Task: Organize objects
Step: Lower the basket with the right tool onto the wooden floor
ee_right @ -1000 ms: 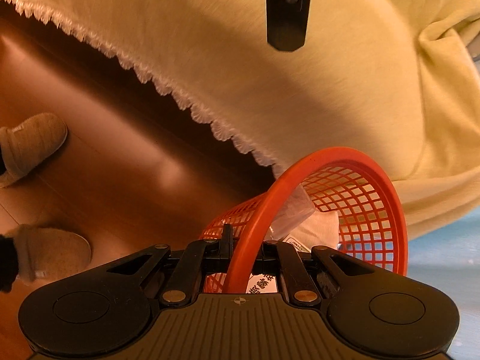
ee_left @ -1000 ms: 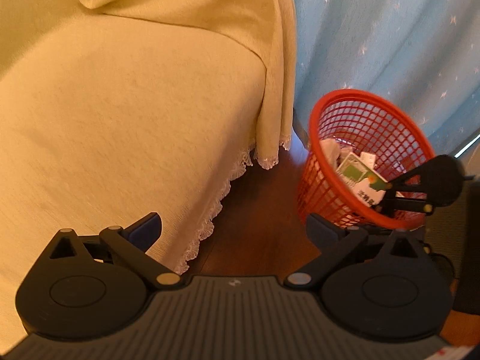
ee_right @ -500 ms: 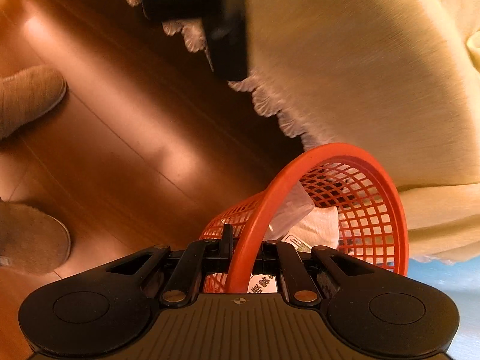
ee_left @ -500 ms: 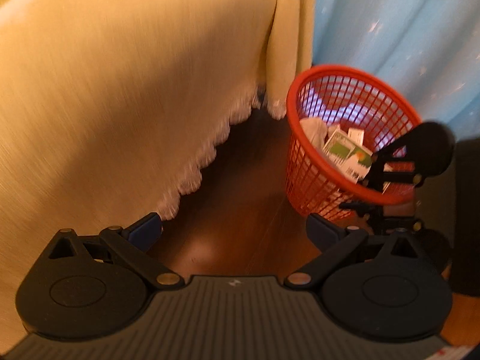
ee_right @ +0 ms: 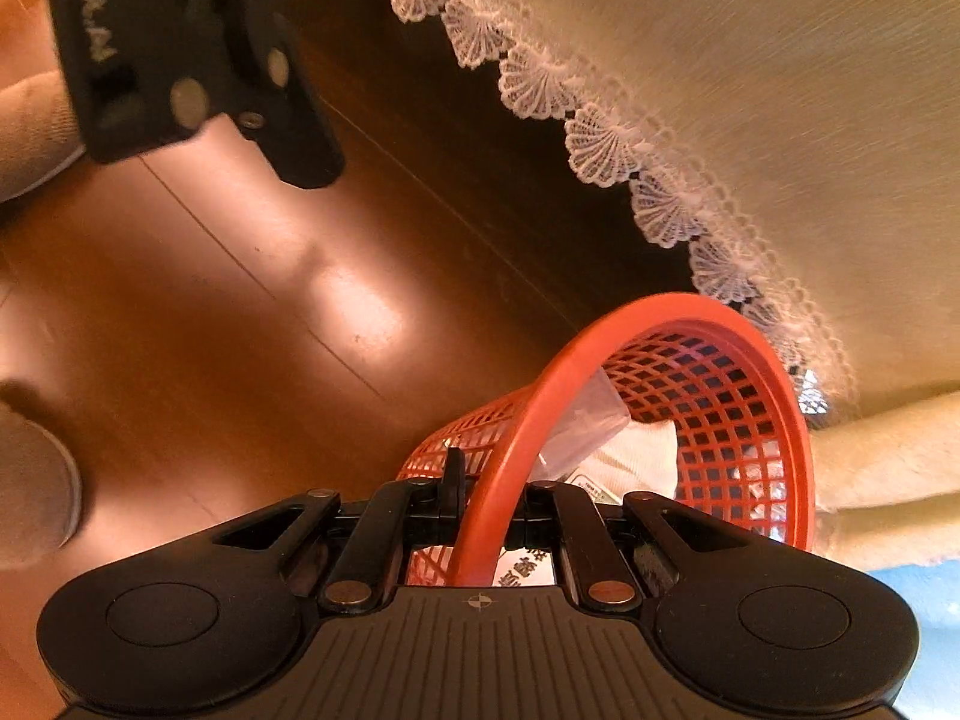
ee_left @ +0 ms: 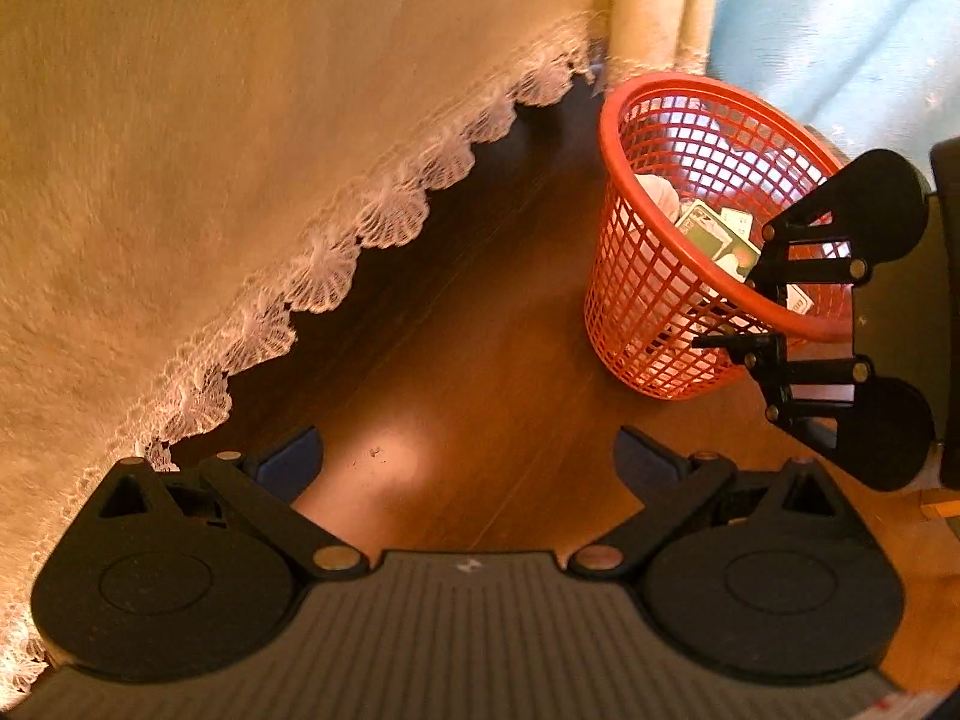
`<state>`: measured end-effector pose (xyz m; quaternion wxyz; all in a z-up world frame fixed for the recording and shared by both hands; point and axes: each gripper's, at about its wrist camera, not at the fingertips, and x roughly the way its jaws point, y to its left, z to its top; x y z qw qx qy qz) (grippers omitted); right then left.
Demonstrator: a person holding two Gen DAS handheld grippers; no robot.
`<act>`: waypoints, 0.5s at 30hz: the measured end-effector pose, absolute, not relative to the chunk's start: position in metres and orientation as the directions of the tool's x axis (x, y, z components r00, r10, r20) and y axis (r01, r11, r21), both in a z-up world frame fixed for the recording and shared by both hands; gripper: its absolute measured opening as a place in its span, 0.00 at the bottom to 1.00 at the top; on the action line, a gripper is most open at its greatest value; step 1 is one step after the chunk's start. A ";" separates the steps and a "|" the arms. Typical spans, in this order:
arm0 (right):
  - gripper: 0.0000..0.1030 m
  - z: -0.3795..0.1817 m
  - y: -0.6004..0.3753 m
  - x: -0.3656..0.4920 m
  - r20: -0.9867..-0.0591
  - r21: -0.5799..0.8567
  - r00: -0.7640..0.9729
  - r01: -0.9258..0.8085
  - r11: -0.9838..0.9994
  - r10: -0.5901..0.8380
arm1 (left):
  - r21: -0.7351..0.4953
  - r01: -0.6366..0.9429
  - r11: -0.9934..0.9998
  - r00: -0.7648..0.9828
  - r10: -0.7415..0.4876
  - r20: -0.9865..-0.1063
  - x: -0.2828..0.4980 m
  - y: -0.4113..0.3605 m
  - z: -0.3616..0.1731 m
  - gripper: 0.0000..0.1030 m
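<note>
Nearest in the right wrist view, the right gripper is pressed together on the near rim of the red basket, one jaw outside the mesh and one inside. The rim is pinched close to the jaw roots, so the hold is judged firm, though the whole basket hangs from that one edge and is likely to tilt or swing. The step in hand appears to be carrying or setting down the basket beside the bed. It is best kept level, the wrist turned slowly, so that the papers and the printed carton inside are not spilled.

The left gripper is held low over the wooden floor, jaws spread wide and nothing between them. It is well apart from the basket, which lies to its right and farther off. If the load sags, the far rim could be steadied with this free gripper.

Whether the basket base touches the floor cannot be told. Farther left, the lace hem of the bedspread hangs close to the basket's far side and is better kept clear of the mesh, since lace could snag. A blue curtain is seen at the far right.
</note>
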<state>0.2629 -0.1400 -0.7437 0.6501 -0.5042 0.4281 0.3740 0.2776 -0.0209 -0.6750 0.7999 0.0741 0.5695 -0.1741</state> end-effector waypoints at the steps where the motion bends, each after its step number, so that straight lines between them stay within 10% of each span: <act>1: 0.05 -0.749 -0.138 0.266 -0.934 -0.335 0.354 -0.918 0.210 0.055 | -0.079 0.357 0.931 0.291 -0.191 -0.937 0.280 -0.019 -0.680 0.98; 15: 0.08 -0.766 -0.131 0.275 -0.915 -0.365 0.391 -0.906 0.214 0.098 | -0.089 0.331 0.939 0.305 -0.195 -0.932 0.301 -0.009 -0.698 0.98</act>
